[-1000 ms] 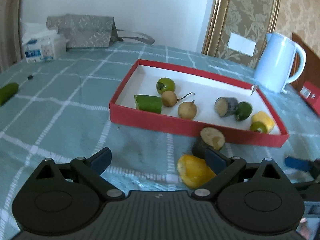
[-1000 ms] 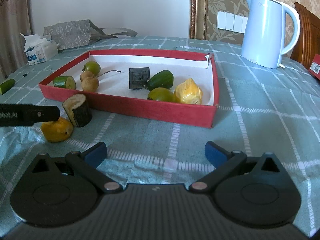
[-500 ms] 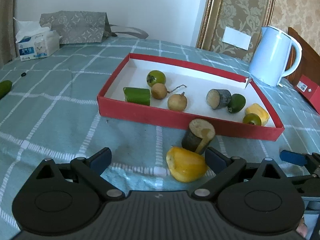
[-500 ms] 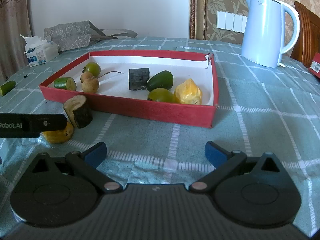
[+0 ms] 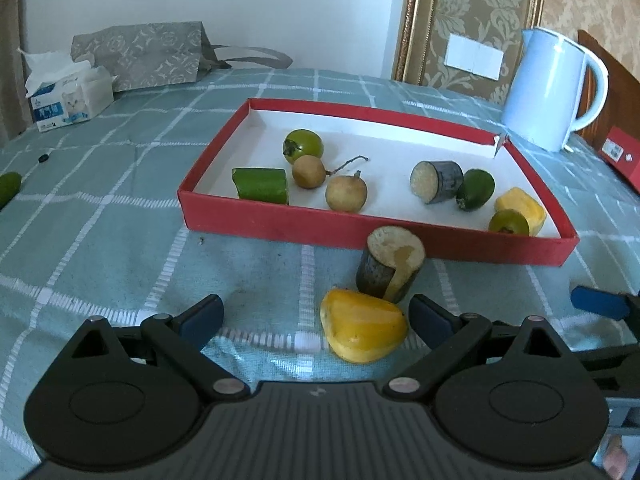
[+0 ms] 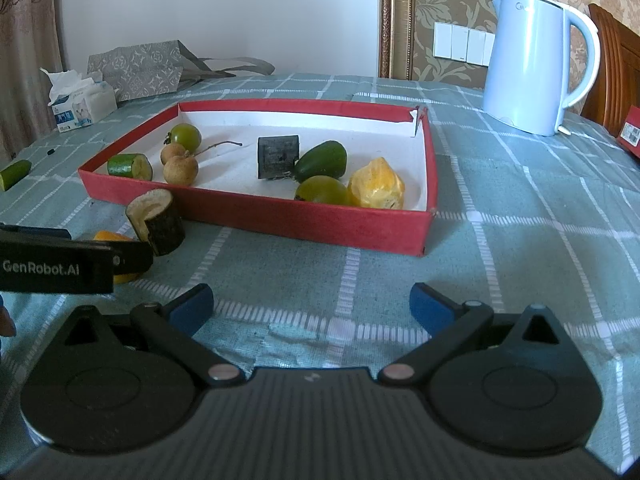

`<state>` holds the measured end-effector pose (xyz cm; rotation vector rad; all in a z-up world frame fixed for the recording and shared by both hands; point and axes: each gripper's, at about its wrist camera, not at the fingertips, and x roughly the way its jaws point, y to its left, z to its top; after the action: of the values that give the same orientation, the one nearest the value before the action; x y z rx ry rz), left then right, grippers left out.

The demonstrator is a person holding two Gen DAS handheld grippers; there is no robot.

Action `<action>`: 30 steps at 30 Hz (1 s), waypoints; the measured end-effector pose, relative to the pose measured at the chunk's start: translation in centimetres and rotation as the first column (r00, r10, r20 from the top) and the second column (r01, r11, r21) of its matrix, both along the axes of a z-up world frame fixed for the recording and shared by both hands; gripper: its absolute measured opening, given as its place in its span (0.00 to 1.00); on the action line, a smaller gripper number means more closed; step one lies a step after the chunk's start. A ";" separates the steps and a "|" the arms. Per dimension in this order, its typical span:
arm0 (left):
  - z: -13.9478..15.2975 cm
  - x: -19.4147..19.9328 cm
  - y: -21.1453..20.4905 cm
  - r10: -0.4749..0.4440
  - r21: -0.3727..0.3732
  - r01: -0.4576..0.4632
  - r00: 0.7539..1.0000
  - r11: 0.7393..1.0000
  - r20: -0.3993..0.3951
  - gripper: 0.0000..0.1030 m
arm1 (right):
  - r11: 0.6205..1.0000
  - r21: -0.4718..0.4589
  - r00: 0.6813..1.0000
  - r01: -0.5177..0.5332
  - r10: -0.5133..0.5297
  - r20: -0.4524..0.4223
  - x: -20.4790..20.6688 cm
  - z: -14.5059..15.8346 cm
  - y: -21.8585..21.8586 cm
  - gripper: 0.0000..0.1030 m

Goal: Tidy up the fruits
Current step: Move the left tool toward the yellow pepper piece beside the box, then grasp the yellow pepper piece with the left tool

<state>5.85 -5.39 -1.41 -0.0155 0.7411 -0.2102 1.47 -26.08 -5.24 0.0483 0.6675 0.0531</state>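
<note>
Fruit is lying between your wide-open left gripper [image 5: 316,316] fingers, the yellow piece [image 5: 362,330] outside the red tray [image 5: 360,236] touching the cane stub [image 5: 390,264], so you're centring before squeezing while your right gripper [image 6: 310,306] is idling open, empty.

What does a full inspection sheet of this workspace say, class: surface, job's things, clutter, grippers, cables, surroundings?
Surface: teal checked tablecloth.
Job's things: red tray holds fruit pieces; yellow fruit and dark cut stalk lie outside, in front of it.
Clutter: kettle, tissue pack, grey bag, green piece at the table's left edge.
Grippers: left gripper jaws open by the yellow fruit; right gripper open, empty.
Cables: nothing seen.
Surroundings: wall switches, wooden chair.
</note>
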 end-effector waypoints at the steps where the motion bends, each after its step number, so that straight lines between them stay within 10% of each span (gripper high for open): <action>1: 0.0 0.0 0.0 0.007 -0.002 -0.007 1.000 1.000 -0.001 0.94 | 1.000 0.000 1.000 0.000 0.000 0.000 0.0 0.0 0.0 1.00; 10: 0.5 -0.5 -0.2 0.005 -0.022 -0.005 1.000 1.000 -0.001 0.68 | 1.000 0.002 1.000 0.000 0.000 0.000 0.0 0.0 0.0 1.00; 14: 0.8 -0.8 0.0 -0.029 -0.074 0.028 1.000 0.997 -0.009 0.40 | 1.000 0.004 1.000 0.000 0.000 0.001 0.0 0.0 0.0 1.00; 30: 0.5 -1.5 1.3 -0.065 0.021 0.063 0.993 0.998 0.103 0.38 | 1.000 0.012 1.000 0.000 0.000 0.002 0.0 0.0 -0.1 1.00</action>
<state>4.35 -4.12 -0.91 0.0359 0.6403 -0.2636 1.44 -26.22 -5.24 0.0595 0.6649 0.0572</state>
